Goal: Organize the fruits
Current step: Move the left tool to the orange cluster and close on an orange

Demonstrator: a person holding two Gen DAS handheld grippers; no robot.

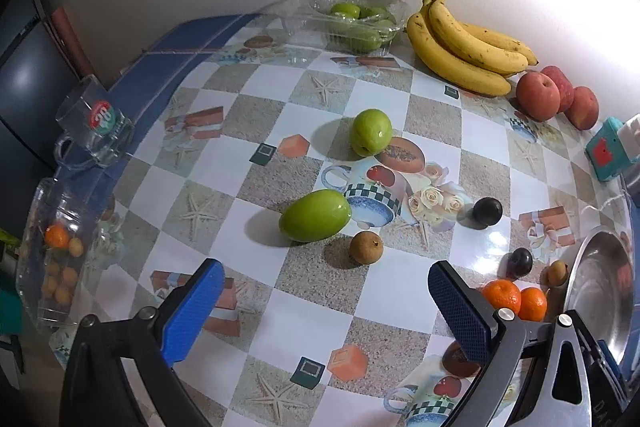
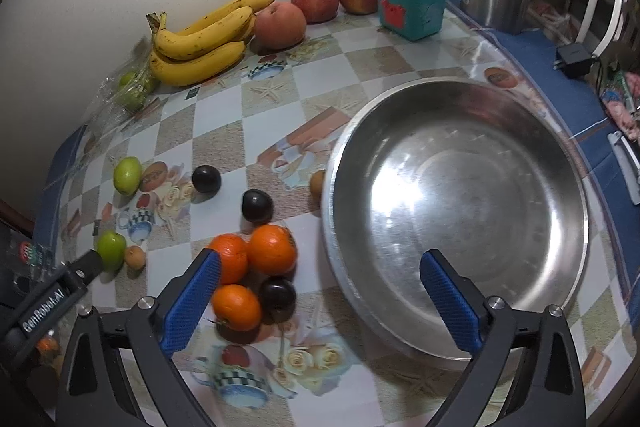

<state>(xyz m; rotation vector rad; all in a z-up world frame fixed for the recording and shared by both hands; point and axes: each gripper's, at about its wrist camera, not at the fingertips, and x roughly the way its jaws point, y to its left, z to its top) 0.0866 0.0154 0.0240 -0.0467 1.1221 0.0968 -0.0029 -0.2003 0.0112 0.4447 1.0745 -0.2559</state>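
Both tongs hang spread wide above the counter (image 2: 224, 131) with nothing between the blue pads: the left tongs (image 1: 326, 303) over the green fruit, the right tongs (image 2: 320, 291) straddling the gap between the orange cluster and the steel bowl (image 2: 576, 163), which is empty. The loose fruit lies scattered: three mandarins (image 2: 272, 249) touching one another, dark plums (image 2: 257, 205) around them, two green fruits (image 1: 315, 215) and a small brown longan (image 1: 366, 247) further left, bananas (image 2: 200, 39) and apples (image 2: 314, 1) against the wall. The step in hand looks like the first pick, most likely a mandarin for the right side, since the bowl sits just beside it. To do it well, shift the right tongs leftward until one mandarin alone sits between the pads; its neighbours touch it, so come in along the free side, or the far pad will shove the others and the plum against them. Close gently, as the skin is soft and round fruit rolls. Lift clear of the bowl's rim before lowering inside, rather than dropping it onto bare steel
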